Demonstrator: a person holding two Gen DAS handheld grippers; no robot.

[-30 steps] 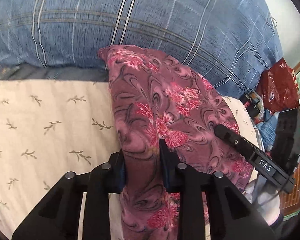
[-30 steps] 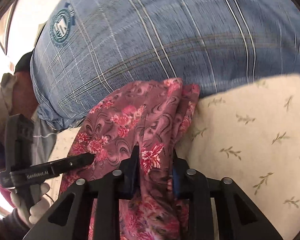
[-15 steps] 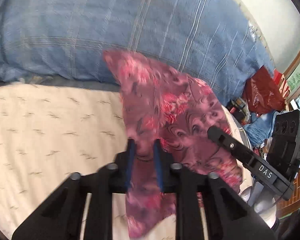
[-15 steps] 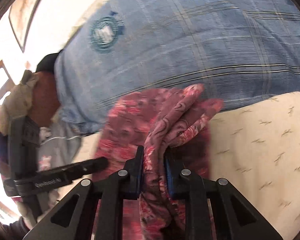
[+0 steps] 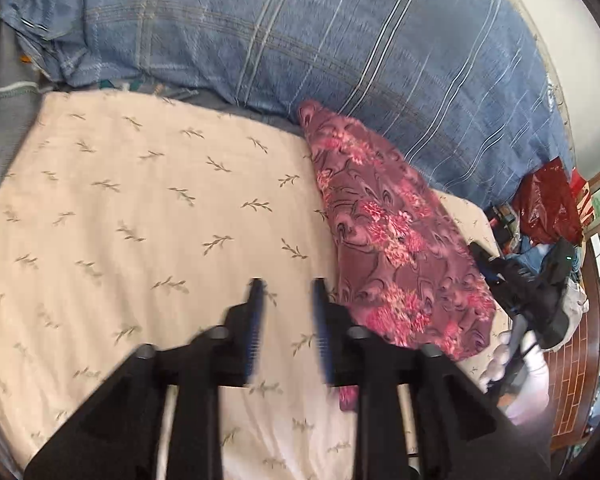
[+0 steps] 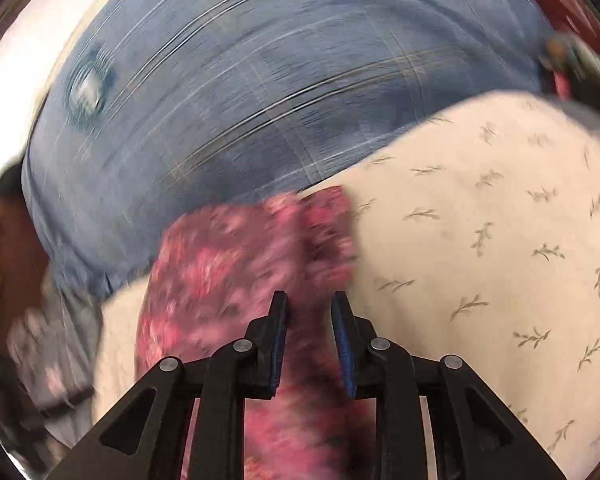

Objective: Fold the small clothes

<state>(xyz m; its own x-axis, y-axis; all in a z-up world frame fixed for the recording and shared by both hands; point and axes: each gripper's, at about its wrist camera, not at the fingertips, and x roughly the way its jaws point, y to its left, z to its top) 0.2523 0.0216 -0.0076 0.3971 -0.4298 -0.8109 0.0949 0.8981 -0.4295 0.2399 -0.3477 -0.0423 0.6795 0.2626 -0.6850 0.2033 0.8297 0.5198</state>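
The left gripper [image 5: 286,292] has its jaws parted and opening, with nothing between them but the cream leaf-print sheet [image 5: 148,200] below; the cloth lies just to its right, untouched. The right gripper [image 6: 309,304] is also opening, and the floral garment [image 6: 228,280] runs between its jaws; the view is too blurred to tell whether the pads press on it.

The left wrist view shows one floral garment [image 5: 388,232] lying as a long folded strip on the sheet, its far tip against the blue plaid pillow [image 5: 300,32]. It also shows the right gripper [image 5: 485,261] at the strip's right edge, and a red plastic bag [image 5: 548,208] farther right. The right wrist view, heavily smeared, shows the same pillow [image 6: 260,80] and sheet [image 6: 480,240], and a round emblem [image 6: 87,90] on the pillow, which the left view does not clearly show.
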